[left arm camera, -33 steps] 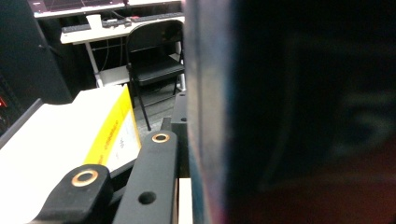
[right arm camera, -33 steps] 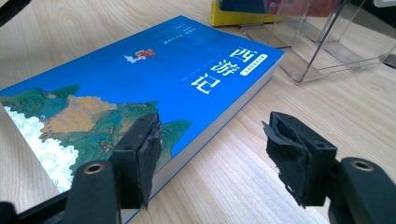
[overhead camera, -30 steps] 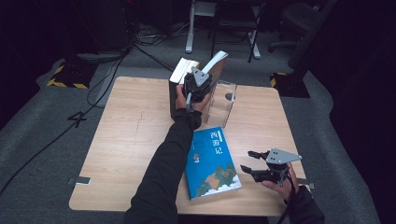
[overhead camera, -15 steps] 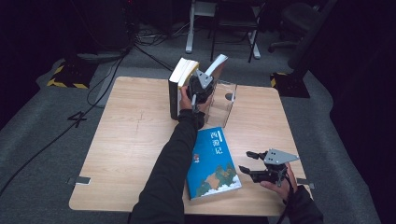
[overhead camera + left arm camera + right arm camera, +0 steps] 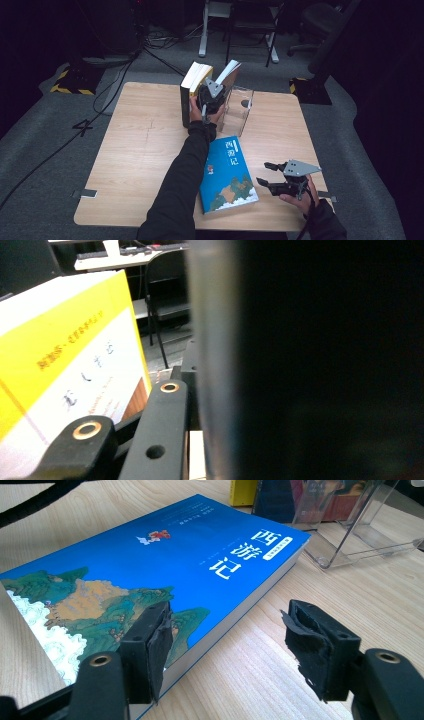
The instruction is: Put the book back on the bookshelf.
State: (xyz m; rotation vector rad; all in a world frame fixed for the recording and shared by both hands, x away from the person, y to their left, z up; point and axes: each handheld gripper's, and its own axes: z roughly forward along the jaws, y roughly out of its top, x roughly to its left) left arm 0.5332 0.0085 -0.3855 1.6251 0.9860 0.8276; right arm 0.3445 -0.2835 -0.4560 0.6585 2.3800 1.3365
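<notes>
A blue paperback [image 5: 227,175] [image 5: 150,555] lies flat near the table's front edge. My right gripper [image 5: 266,176] [image 5: 227,647] is open just right of it, one pad [image 5: 152,647] over the book's corner, the other above bare wood. At the back, my left gripper [image 5: 210,96] is shut on a dark-covered book [image 5: 229,74] [image 5: 325,365] that it holds tilted. That book is between a thick yellow-and-white book [image 5: 192,87] [image 5: 60,365] standing upright and a clear acrylic stand [image 5: 240,107] [image 5: 350,525]. One left finger [image 5: 160,430] shows beside the dark book's page edge.
The wooden table [image 5: 140,150] has bare room on its left half and right side. Chairs and cables [image 5: 165,52] sit on the dark floor beyond the far edge. The left forearm [image 5: 185,170] stretches across the table's middle.
The left gripper has shifted slightly right with the dark book, still tilted, and the yellow book now stands more upright beside it. The right gripper has barely moved.
</notes>
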